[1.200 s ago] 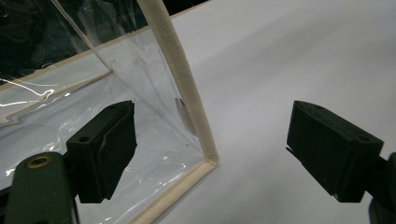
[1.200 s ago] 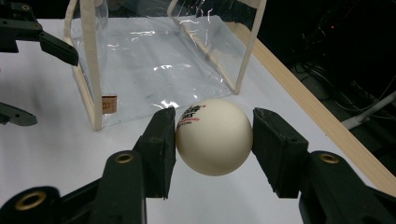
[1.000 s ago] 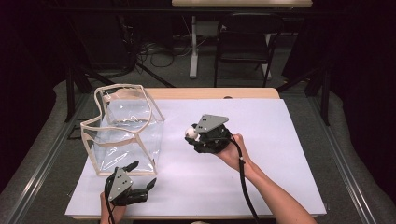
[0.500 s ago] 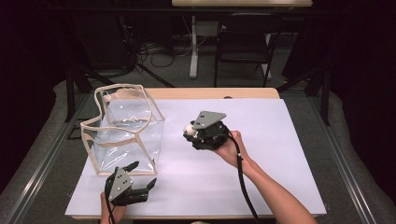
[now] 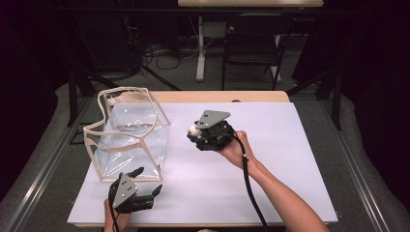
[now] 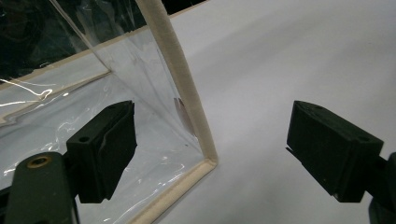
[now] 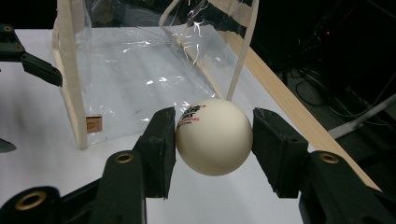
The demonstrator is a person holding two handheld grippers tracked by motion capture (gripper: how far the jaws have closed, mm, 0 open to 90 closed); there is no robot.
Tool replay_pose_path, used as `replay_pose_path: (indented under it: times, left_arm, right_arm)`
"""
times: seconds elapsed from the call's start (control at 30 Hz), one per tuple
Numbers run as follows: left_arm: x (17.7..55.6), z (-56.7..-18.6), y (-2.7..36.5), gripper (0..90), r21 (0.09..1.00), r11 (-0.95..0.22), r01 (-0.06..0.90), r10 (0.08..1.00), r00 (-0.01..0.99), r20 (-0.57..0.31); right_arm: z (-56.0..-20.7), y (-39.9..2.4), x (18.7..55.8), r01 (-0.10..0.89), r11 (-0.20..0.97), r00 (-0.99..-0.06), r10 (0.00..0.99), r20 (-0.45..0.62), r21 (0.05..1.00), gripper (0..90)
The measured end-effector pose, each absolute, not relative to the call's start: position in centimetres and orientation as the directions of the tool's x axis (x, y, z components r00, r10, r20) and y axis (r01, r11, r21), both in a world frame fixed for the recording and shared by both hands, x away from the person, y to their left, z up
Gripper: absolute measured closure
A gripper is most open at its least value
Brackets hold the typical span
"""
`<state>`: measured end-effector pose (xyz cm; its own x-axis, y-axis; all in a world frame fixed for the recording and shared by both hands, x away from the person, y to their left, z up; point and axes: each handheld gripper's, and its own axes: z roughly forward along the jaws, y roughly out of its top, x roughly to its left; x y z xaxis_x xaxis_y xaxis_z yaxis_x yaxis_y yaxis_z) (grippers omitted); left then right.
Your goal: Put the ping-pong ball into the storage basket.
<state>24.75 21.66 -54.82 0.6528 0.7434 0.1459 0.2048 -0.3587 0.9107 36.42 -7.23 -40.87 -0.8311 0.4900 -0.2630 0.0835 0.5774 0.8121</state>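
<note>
Bright tabletop, black room around me.

Light falls from overhead onto the white sheet [image 5: 270, 159] covering my table, leaving only soft, faint shadows under my hands; beyond the table's far edge everything sinks into darkness. Glare streaks the clear bag [image 7: 140, 70] in my right gripper view. My own jaws up close look soft and slightly blurred, and the high view is grainy.

White round ball [image 7: 214, 136], print: small black and red lettering, too small to read.
Clear plastic bag [image 7: 135, 70], tan tag: unreadable.
</note>
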Motion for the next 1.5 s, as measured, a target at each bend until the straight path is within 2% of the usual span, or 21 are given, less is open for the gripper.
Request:
replay_pose_path:
  times: [1.5]
  left_arm:
    - [24.7, -54.8, 21.6, 16.0, 0.910, -0.359, 0.206, 0.743, 0.653, 0.145]
  right_arm:
    - [-39.2, -4.8, 38.5, 0.067, 0.601, -0.832, 0.475, -0.288, 0.797, 50.9]
